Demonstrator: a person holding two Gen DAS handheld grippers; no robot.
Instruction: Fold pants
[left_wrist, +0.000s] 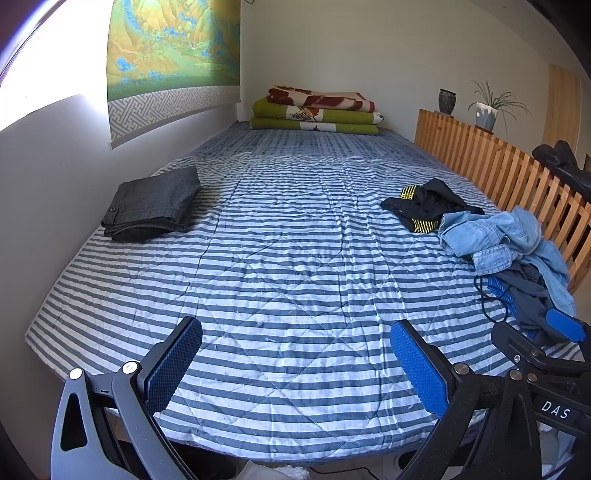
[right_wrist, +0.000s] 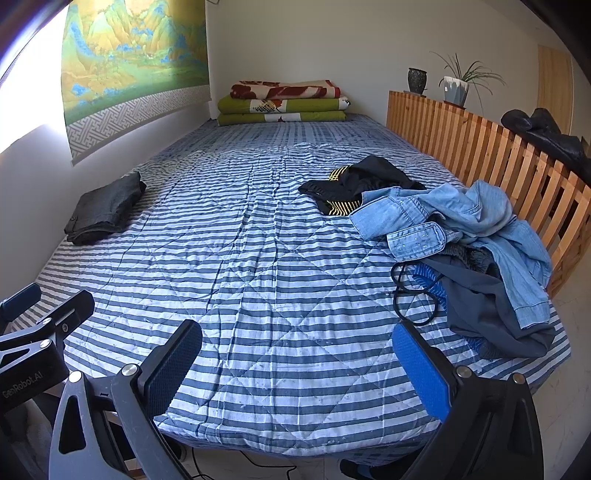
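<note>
- you stand at the foot of a bed (left_wrist: 295, 258) covered in a blue-and-white striped quilt, with a claw in each hand hovering over its near edge.
- your left claw (left_wrist: 295, 365) is spread wide and pinches nothing; only bare quilt shows between its blue pads.
- your right claw (right_wrist: 297, 369) is likewise spread wide and empty, and it sits just beside the left one.
- one pair of dark grey pants (left_wrist: 153, 205) lies folded into a neat rectangle on the far left of the bed, close to the wall. this piece looks finished.
- the unfolded clothes are heaped on the right side of the bed, along a wooden slatted rail (right_wrist: 480, 147).
- nearest your right claw is a dark navy garment (right_wrist: 487, 306) with a black drawstring looping onto the quilt. it may be pants, but you cannot tell for sure while it is crumpled.
- draped over it is a light blue denim garment (right_wrist: 461, 218); its cuffs suggest a shirt or jacket.
- farther back lies a black garment with yellow patterned bands (right_wrist: 354, 188), also crumpled.
- the middle of the bed is free, giving flat room to spread a piece.
- judged from this, the task is partly done: one piece folded, and the heap on the right untouched. the next step is likely to reach right, pull a garment from the heap and lay it flat.
- folded blankets (left_wrist: 317, 110) sit stacked at the head of the bed, well apart from the work.
</note>
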